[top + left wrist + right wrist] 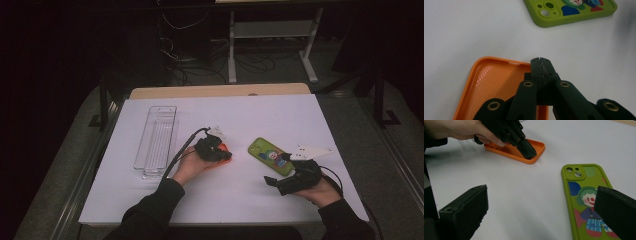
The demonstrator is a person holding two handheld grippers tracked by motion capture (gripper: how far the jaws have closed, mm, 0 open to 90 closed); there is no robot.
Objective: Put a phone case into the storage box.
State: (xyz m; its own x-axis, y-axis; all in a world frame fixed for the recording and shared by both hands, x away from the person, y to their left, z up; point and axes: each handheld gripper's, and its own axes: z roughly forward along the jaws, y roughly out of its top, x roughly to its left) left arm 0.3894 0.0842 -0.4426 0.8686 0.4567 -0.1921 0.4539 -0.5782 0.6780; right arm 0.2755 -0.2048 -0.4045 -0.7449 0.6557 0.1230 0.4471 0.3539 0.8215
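Observation:
An orange phone case (496,82) lies hollow side up on the white board (280,115). My left gripper (540,61) is shut on its thin side wall near a corner; the right gripper view shows that gripper (529,153) tilted down into the orange case (506,154), with a hand behind it. To its right, a green phone case (270,156) with a cartoon clown lies flat. My right gripper (541,202) is open, low over the board, with its right jaw above the green case (584,195) and not touching it.
A clear plastic tray (157,140) lies lengthwise at the board's left. The board's edges drop to a grey surface. Dark floor, cables and a white table frame lie beyond the far edge.

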